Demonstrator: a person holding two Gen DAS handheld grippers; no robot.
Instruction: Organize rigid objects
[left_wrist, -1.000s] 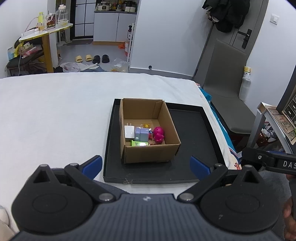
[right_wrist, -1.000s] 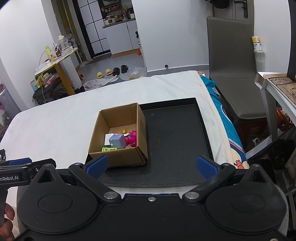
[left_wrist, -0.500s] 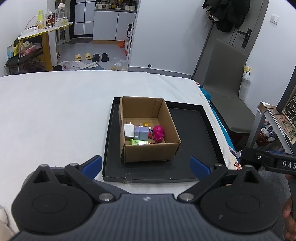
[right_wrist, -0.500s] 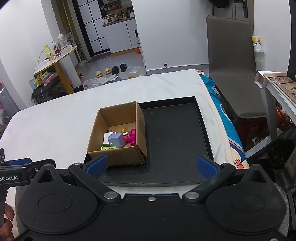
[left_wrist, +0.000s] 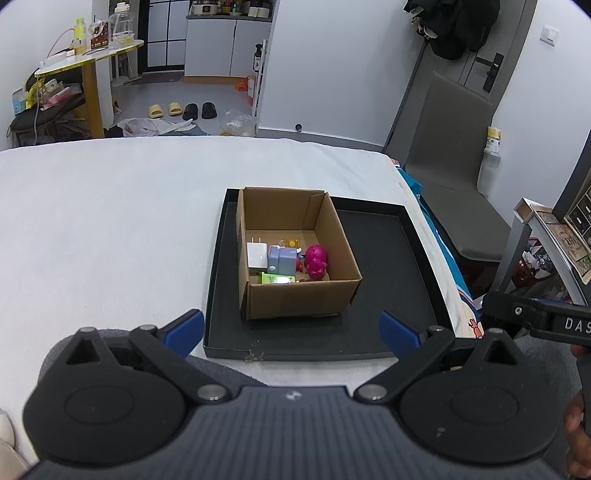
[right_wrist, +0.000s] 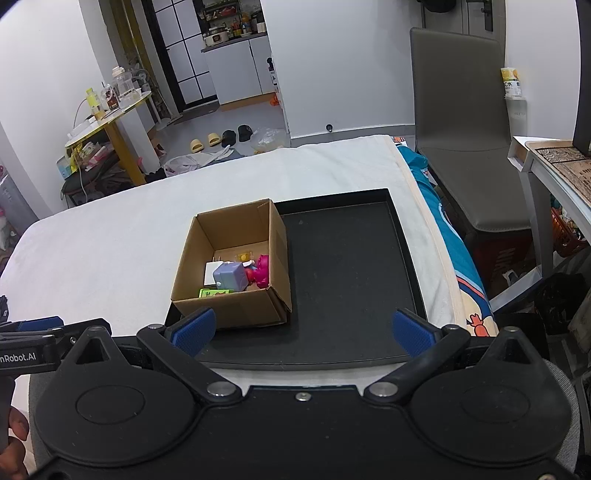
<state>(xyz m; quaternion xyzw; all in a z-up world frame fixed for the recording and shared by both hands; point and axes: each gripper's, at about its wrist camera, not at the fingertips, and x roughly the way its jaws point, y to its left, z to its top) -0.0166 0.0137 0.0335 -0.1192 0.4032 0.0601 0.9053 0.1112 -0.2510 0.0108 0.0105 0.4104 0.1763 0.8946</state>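
Note:
An open cardboard box (left_wrist: 295, 295) (right_wrist: 236, 310) stands in the left part of a black tray (left_wrist: 388, 280) (right_wrist: 343, 280) on a white bed. In the box lie a white charger (left_wrist: 256, 255), a lilac cube (left_wrist: 281, 259) (right_wrist: 229, 276), a magenta toy (left_wrist: 316, 259) (right_wrist: 261, 270), a green item (left_wrist: 276, 278) (right_wrist: 213, 292) and a small yellow piece (left_wrist: 291, 243). My left gripper (left_wrist: 291, 332) is open and empty, held back from the tray's near edge. My right gripper (right_wrist: 301, 330) is open and empty, above the tray's near edge.
A grey chair (left_wrist: 454, 177) (right_wrist: 465, 147) stands past the bed's right side. A side table (right_wrist: 554, 162) with papers is at the far right. A yellow desk (left_wrist: 88, 59) and shoes (left_wrist: 181, 110) are on the floor beyond the bed.
Both views have shifted slightly; the box and tray sit a little lower and further left in the right wrist view. Both grippers stay open and empty.

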